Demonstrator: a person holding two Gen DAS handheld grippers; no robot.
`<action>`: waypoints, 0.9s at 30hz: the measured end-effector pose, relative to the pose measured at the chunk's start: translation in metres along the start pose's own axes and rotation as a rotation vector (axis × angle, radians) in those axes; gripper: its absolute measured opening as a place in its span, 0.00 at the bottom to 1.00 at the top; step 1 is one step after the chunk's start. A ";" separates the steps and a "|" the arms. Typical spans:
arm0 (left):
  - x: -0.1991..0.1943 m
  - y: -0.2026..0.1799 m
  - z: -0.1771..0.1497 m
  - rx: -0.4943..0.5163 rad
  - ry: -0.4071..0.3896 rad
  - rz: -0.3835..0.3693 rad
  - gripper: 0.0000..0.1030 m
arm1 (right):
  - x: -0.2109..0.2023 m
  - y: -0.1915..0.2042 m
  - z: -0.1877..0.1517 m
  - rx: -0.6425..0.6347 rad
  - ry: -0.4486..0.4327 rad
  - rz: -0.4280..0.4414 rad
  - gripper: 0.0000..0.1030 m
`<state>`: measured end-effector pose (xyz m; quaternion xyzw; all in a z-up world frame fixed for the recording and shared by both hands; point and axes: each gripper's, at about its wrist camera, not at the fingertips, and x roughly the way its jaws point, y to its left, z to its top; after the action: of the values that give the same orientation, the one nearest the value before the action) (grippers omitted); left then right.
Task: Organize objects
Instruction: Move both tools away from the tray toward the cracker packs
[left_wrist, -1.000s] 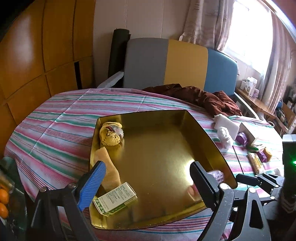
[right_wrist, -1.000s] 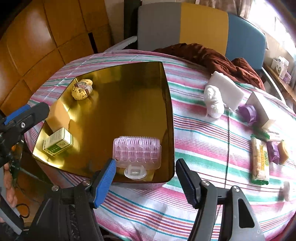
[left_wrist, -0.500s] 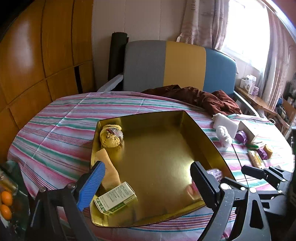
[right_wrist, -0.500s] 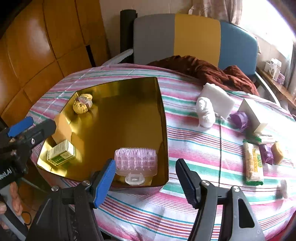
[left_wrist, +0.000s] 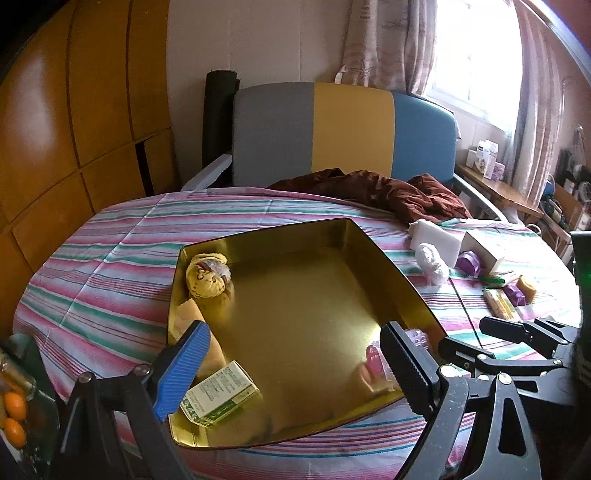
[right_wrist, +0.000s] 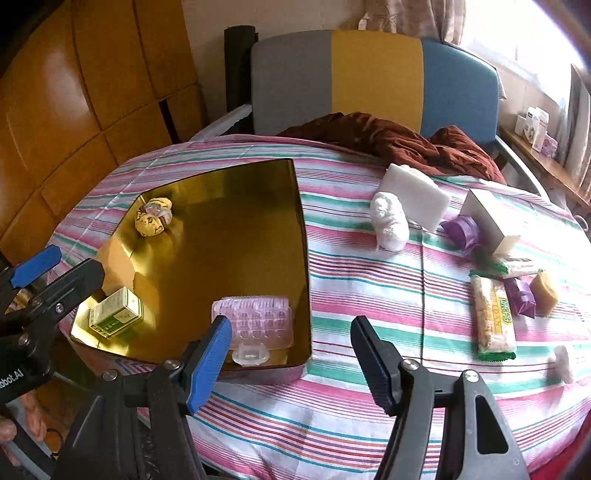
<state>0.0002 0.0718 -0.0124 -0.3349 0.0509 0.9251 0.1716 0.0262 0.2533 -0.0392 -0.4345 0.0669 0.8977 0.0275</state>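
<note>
A gold metal tray (right_wrist: 236, 229) sits on the round table's striped cloth (right_wrist: 362, 295) and serves as landmark for everything else; inside it, at the far left corner, lies a yellow chocolate-chip cookie in clear wrap (right_wrist: 153, 220); along the tray's left wall rests a tan sponge-like block (left_wrist: 195, 325), partly hidden behind a blue pad in the left wrist view; at the tray's near left corner lies a small green-and-white carton (right_wrist: 115, 312); at its near right corner lies a pink studded plastic case with a clear tab (right_wrist: 255, 325).

The left gripper (left_wrist: 291, 365) hovers over the tray's near edge, its jaws spread wide with nothing between them; the right gripper (right_wrist: 291, 354) hangs above the tray's near right corner, jaws apart and empty, the pink case just beyond its blue pad (right_wrist: 208, 365).

To the right of the tray, on the cloth, lie a crumpled white wad (right_wrist: 389, 221), a white foam block (right_wrist: 415, 195), a white box (right_wrist: 489, 221), two purple wrapped pieces (right_wrist: 461, 229) (right_wrist: 521, 295), a long green-edged snack bar (right_wrist: 493, 317) and a small amber cube (right_wrist: 545, 291); beyond the tray, a brown cloth (right_wrist: 399, 140) is heaped at the table's far edge, before a grey, yellow and blue chair (right_wrist: 373, 74).
</note>
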 end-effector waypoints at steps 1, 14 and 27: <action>0.000 -0.001 0.000 0.004 -0.001 -0.003 0.91 | 0.000 -0.002 0.000 0.005 0.001 -0.003 0.66; 0.005 -0.027 0.001 0.073 0.017 -0.069 0.91 | -0.004 -0.060 -0.003 0.138 0.032 -0.061 0.66; 0.011 -0.078 0.013 0.177 0.023 -0.199 0.91 | -0.043 -0.196 -0.013 0.412 0.059 -0.196 0.66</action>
<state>0.0119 0.1507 -0.0073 -0.3325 0.1009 0.8915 0.2907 0.0839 0.4460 -0.0327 -0.4501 0.2069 0.8452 0.2009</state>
